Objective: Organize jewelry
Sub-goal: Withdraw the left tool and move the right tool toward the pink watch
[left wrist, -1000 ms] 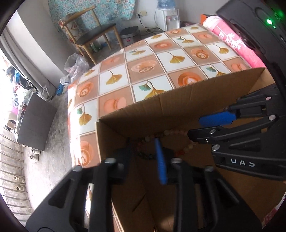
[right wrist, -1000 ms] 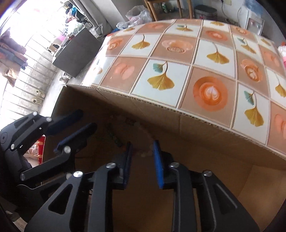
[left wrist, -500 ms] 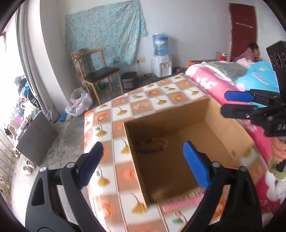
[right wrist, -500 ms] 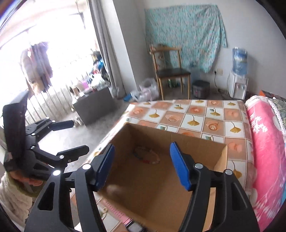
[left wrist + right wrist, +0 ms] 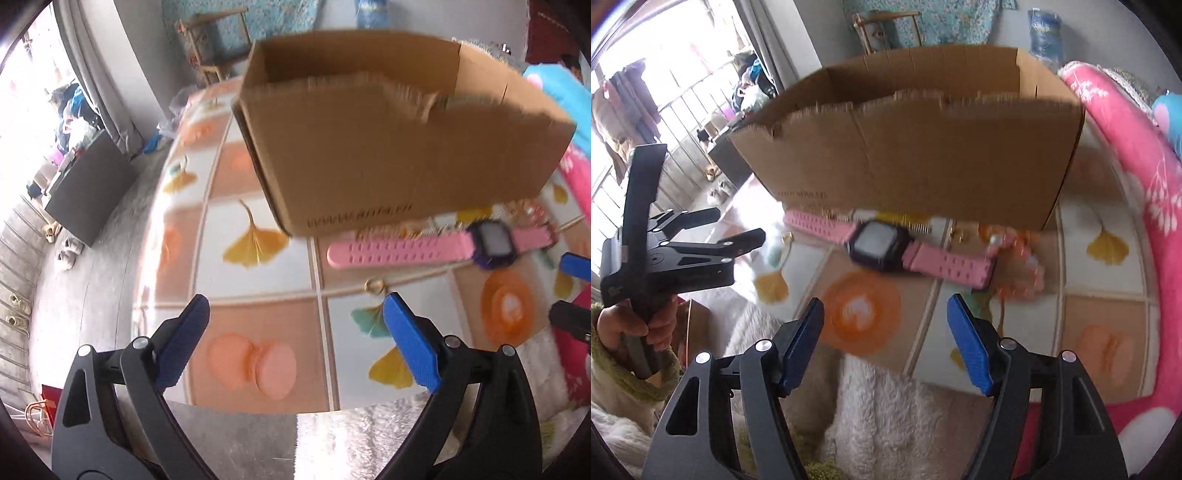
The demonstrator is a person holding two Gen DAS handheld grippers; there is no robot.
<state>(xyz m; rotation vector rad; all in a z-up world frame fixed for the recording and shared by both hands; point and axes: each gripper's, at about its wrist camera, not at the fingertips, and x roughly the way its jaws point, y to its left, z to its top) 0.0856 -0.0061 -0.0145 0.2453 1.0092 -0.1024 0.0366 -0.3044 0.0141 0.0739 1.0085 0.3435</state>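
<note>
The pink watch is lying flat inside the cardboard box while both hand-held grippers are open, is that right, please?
Not quite: the pink watch lies flat on the table in front of the cardboard box, not inside, as the right wrist view shows. Both hand-held grippers, left and right, are open.

— Where is the watch (image 5: 491, 243)?
— Flat on the table, pink strap stretched out, dark square face up, just beside the open cardboard box (image 5: 388, 147). Small blurred trinkets (image 5: 1015, 258) lie near.
</note>
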